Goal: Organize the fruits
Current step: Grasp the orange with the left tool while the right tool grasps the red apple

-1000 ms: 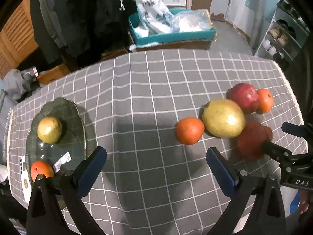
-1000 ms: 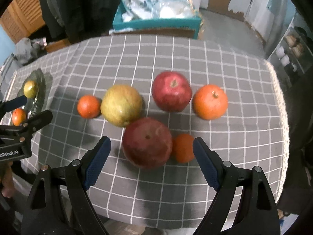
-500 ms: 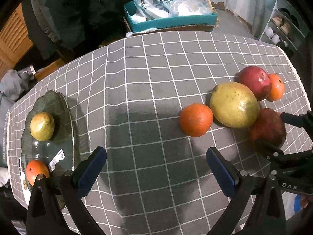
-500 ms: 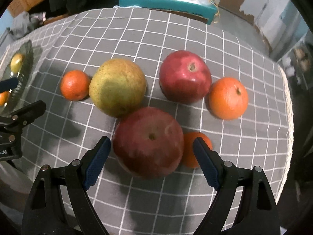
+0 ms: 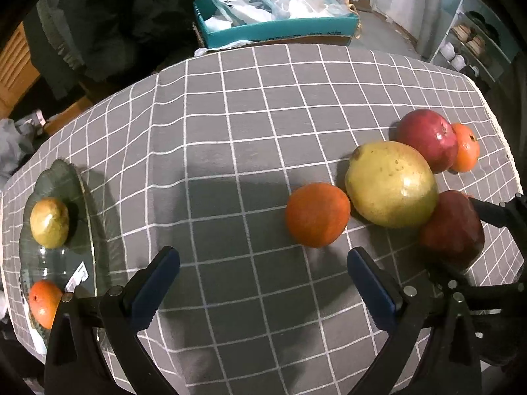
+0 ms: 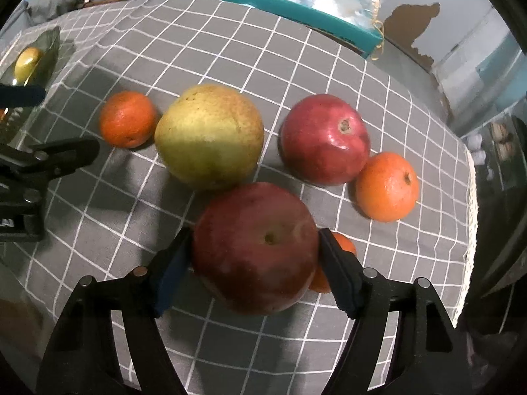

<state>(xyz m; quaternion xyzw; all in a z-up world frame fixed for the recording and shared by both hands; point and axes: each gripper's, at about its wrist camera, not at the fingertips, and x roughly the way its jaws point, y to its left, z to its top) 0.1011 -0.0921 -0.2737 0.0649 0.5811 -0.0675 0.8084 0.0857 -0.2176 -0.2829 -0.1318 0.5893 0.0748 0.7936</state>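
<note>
Right gripper [image 6: 253, 260] points steeply down, its blue ridged pads having just been closing until they press both flanks of the dark red apple [image 6: 255, 247], gripping it on the grey checked tablecloth [image 6: 296, 49]. A small orange [image 6: 342, 247] sits half hidden behind one pad. Left gripper [image 5: 263, 283] hangs spread wide over bare cloth, nothing between its pads, near another orange [image 5: 318, 214]. Beside that lie a smooth yellow-green pear [image 5: 392, 182], a glossy red apple [image 5: 426, 138] and a further orange [image 5: 466, 151]. The dark glass plate [image 5: 84, 197], cut off at the edge, holds two more fruits.
</note>
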